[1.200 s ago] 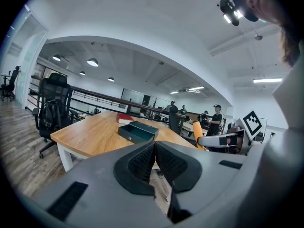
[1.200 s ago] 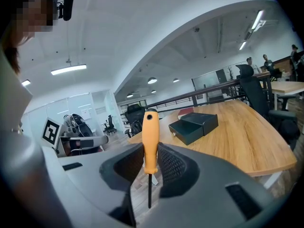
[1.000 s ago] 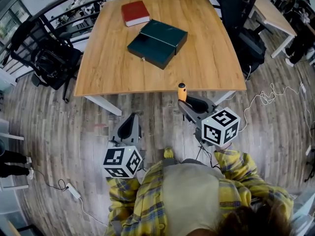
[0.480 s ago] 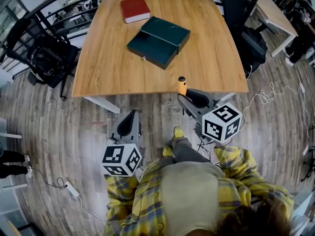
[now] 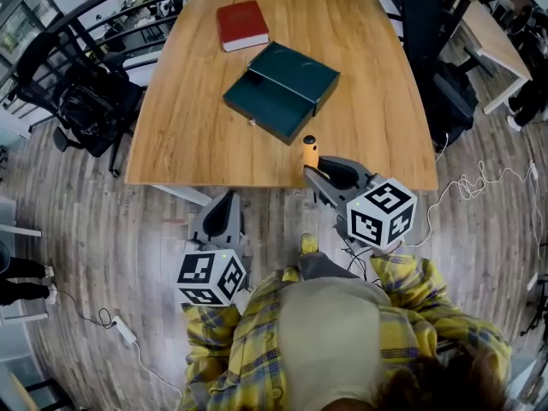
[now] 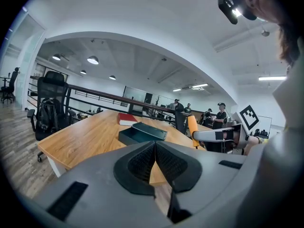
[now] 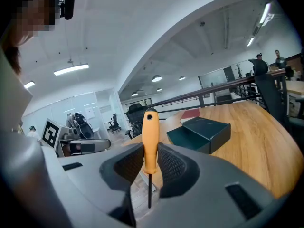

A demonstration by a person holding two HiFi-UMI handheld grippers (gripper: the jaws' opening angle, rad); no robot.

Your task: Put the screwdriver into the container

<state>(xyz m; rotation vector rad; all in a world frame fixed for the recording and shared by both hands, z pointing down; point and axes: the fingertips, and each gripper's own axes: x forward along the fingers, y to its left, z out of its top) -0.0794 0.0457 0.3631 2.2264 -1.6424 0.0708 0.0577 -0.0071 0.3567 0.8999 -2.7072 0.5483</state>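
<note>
Clamped on the orange-handled screwdriver [image 7: 150,137], the right claw [image 7: 151,164] has advanced over the edge of the wooden tabletop [image 5: 188,127] — nearer the open dark green container [image 5: 282,88], so the drop-in remains. The left claw [image 6: 155,161] hangs closed, empty.

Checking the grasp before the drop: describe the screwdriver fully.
The screwdriver has a smooth orange, plastic-looking handle with a small hole near its top and a thin dark shaft pointing down. It stands upright, handle clamped between the right hand-held gripper's jaws, above the wooden table's near edge.
</note>
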